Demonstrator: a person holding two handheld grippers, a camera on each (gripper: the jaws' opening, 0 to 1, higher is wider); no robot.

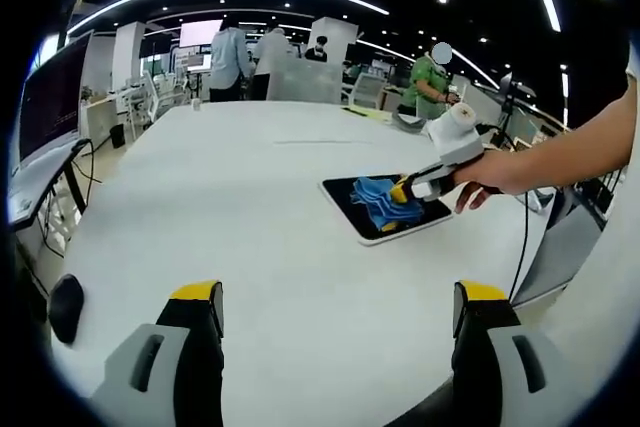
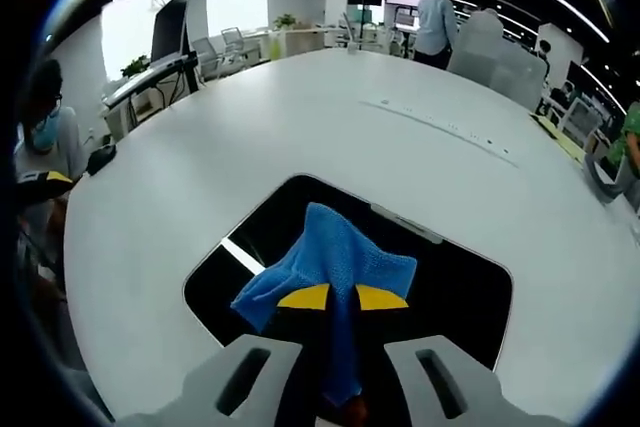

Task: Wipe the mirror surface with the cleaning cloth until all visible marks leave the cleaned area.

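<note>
Step in hand: you wipe the mirror (image 2: 460,292) with the cleaning cloth (image 2: 325,262), which the right hand-held gripper (image 2: 340,299) presses onto the glass.
Right hand-held gripper: jaws clamped on the cleaning cloth, yellow tips nearly together over a blue fold.
Left hand-held gripper (image 1: 335,312): jaws apart, holding nothing, above bare bench (image 1: 250,197) and well clear of the mirror.
Location: the mirror lies flat on the bench; the cloth sits on its middle.
Technique: keep the cloth flat under the tips so that fabric, not plastic, meets the glass. Overlap your strokes and work out to each edge (marks are too small to judge here).
Steadying: the mirror will likely slide on the smooth bench; moderate your pressure.
Mirror: dark, glossy rounded rectangle with a thin pale rim.
Cloth: blue, soft, fine-textured, bunched into folds.
Bench: white, smooth, matte.
</note>
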